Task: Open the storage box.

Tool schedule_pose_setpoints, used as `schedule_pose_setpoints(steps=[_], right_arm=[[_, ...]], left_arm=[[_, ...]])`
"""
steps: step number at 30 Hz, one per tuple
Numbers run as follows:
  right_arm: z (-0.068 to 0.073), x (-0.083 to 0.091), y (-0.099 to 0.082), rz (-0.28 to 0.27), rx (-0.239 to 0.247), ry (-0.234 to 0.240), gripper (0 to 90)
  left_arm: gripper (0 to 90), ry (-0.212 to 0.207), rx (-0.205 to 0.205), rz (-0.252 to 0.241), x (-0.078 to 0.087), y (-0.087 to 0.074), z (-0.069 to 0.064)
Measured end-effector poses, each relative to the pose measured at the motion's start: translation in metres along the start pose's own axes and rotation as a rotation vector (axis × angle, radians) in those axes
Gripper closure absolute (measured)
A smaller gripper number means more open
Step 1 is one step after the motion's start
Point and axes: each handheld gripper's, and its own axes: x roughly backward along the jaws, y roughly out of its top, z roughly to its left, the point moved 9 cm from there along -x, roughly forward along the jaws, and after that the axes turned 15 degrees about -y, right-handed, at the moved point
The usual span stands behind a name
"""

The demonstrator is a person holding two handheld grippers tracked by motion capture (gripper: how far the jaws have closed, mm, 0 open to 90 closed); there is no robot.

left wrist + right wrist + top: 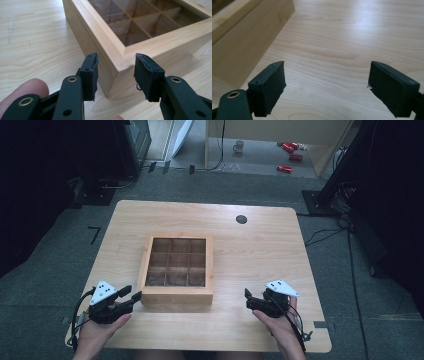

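Observation:
A shallow wooden box [175, 294] with a grid of small compartments under a clear lid sits in the middle of the table [255, 255]. My left gripper [133, 293] is at the box's near left corner. In the left gripper view that corner [125, 57] lies between the two pads of the left gripper [116, 75], with a thin gap on each side, so the gripper is open. My right gripper [247, 299] is to the right of the box, a short way off. Its jaws [327, 85] stand wide apart over bare wood, and the box's side wall [242, 42] is at the left.
A round black cable hole [241, 219] is set in the table's far right part. The table's front edge runs just behind both hands. Beyond the table, red cans [290, 150] and a mug [238, 146] lie on the floor, and cables [325, 235] trail at the right.

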Motion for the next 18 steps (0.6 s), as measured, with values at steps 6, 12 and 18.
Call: schedule_pose_setpoints(steps=[6, 12, 18], right_arm=[[0.026, 0.002, 0.012, -0.020, 0.022, 0.035, 14.3], [0.053, 0.001, 0.020, -0.034, 0.045, 0.075, 14.5], [0.081, 0.004, 0.021, -0.045, 0.071, 0.119, 14.5]], left_arm=[[57.0, -0.050, -0.019, 0.013, -0.006, 0.006, -0.003], [60.3, -0.065, -0.014, 0.005, -0.004, 0.006, -0.003], [59.0, -0.077, -0.010, 0.001, -0.004, 0.004, -0.002]])
